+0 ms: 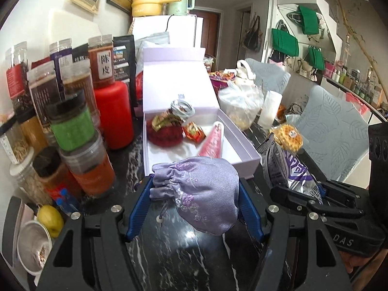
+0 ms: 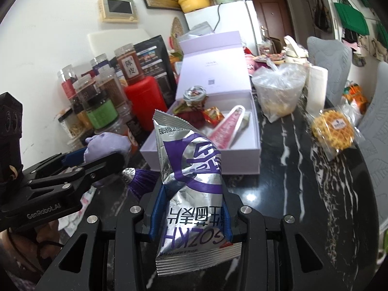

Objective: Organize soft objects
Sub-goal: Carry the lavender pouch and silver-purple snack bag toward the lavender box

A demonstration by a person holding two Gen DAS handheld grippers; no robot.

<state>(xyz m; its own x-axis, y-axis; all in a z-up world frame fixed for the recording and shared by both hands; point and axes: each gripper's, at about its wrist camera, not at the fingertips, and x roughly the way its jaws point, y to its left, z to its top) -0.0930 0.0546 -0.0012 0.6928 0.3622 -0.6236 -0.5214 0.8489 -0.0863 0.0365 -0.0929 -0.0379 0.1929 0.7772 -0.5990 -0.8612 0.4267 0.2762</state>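
Gripping from both sides, my left gripper (image 1: 195, 194) is pinching a lilac embroidered pouch (image 1: 196, 194); its blue pads (image 1: 141, 203) are pressing into the gathered fabric low in the middle of the left wrist view, and the pouch is sagging toward the lower right between them. Just above the pouch in that view, a white open box (image 1: 245, 155) is sitting on the dark marble table (image 1: 174, 254), its lid standing upright behind it. Inside the box I am seeing a red knitted item (image 1: 165, 134), a small red packet (image 1: 194, 133) and a pink tapered piece (image 1: 213, 143).

At the bottom centre of the right wrist view, my right gripper (image 2: 191, 214) is squeezing a silver and purple snack bag (image 2: 191, 169), which is standing up between the jaws, its crimped top edge reaching toward the box's near wall. A purple tassel (image 2: 140, 179) is hanging to the left of the bag, below the pouch.

Jars (image 1: 72, 126) and a red bottle (image 1: 116, 114) are crowding the left of the left wrist view. A wrapped waffle (image 2: 332, 131) is lying on the table at the right of the right wrist view, well apart from both grippers.
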